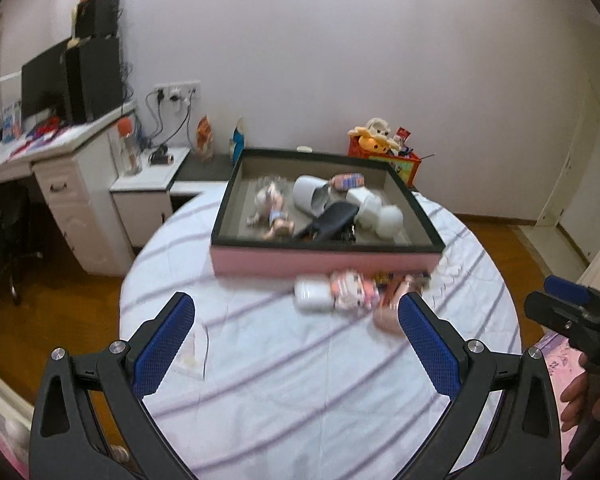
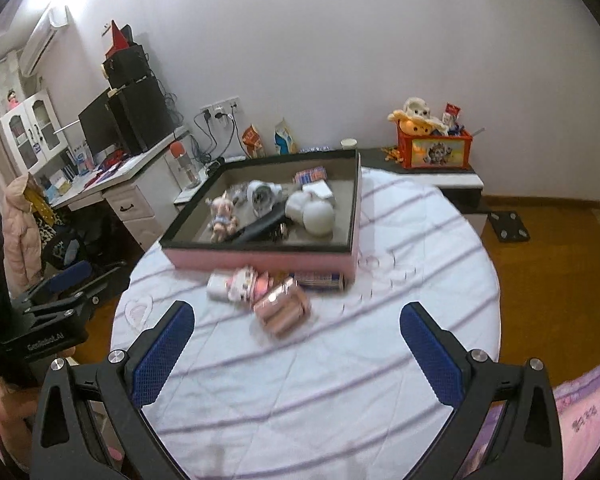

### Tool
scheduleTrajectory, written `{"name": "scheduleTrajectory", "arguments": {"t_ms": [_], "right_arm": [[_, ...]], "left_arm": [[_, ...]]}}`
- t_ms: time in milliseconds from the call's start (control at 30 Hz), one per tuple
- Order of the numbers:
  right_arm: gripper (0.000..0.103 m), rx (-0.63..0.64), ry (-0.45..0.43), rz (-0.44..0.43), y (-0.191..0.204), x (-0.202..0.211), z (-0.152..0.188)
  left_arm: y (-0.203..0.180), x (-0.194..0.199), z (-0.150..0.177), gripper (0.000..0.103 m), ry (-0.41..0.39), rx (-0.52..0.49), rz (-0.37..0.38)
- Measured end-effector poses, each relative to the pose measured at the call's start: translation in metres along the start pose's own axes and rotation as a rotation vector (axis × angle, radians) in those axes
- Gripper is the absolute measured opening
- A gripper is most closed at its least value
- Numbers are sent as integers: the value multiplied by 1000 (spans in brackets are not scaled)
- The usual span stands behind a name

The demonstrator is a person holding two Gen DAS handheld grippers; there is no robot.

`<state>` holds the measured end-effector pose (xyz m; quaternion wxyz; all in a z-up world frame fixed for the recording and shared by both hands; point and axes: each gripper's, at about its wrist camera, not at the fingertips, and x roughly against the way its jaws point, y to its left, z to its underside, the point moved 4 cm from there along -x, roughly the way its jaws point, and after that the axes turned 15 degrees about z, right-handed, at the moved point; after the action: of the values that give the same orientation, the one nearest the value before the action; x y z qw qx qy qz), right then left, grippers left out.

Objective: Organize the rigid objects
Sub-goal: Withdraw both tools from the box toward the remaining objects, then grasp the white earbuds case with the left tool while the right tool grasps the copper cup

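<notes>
Both tools are hovering over the striped round desk [image 2: 300, 380], and neither is holding anything: the left tool [image 1: 296, 328] is spread wide with nothing between its blue pads, and the right tool [image 2: 296, 334] is standing just as wide and just as empty. The pink box [image 2: 260, 260] is sitting toward the far side of the desk, already carrying a doll [image 2: 223, 216], a dark case [image 2: 260, 228] and some white pieces. Waiting just in front of the box's near wall are the leftovers: a white container [image 2: 217, 286], a pink patterned pack [image 2: 248, 286], a flat card pack [image 2: 320, 280] touching the wall, and a clear pink-brown packet [image 2: 284, 310] nearest the tools. The packet looks like the natural next pick for the right tool. The person is likely wanting to line the pads across its narrow sides, come down squarely and close gently, since the wrapper may slip. Lifting clear of the box's dark rim before releasing should keep neighbours undisturbed.
</notes>
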<state>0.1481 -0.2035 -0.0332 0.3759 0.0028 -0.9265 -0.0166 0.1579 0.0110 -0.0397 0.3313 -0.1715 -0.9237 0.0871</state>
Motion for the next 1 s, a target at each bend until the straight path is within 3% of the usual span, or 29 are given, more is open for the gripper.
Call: {"name": "scheduleTrajectory", "arguments": {"t_ms": [333, 667, 1000], "right_arm": [[103, 45, 33, -14, 16, 5, 29], [103, 68, 41, 0, 21, -1, 30], [103, 117, 80, 17, 26, -43, 28]], "left_arm": [[-1, 19, 41, 103, 23, 47, -18], [5, 16, 39, 103, 26, 57, -10], [11, -15, 38, 103, 73, 47, -2]]}}
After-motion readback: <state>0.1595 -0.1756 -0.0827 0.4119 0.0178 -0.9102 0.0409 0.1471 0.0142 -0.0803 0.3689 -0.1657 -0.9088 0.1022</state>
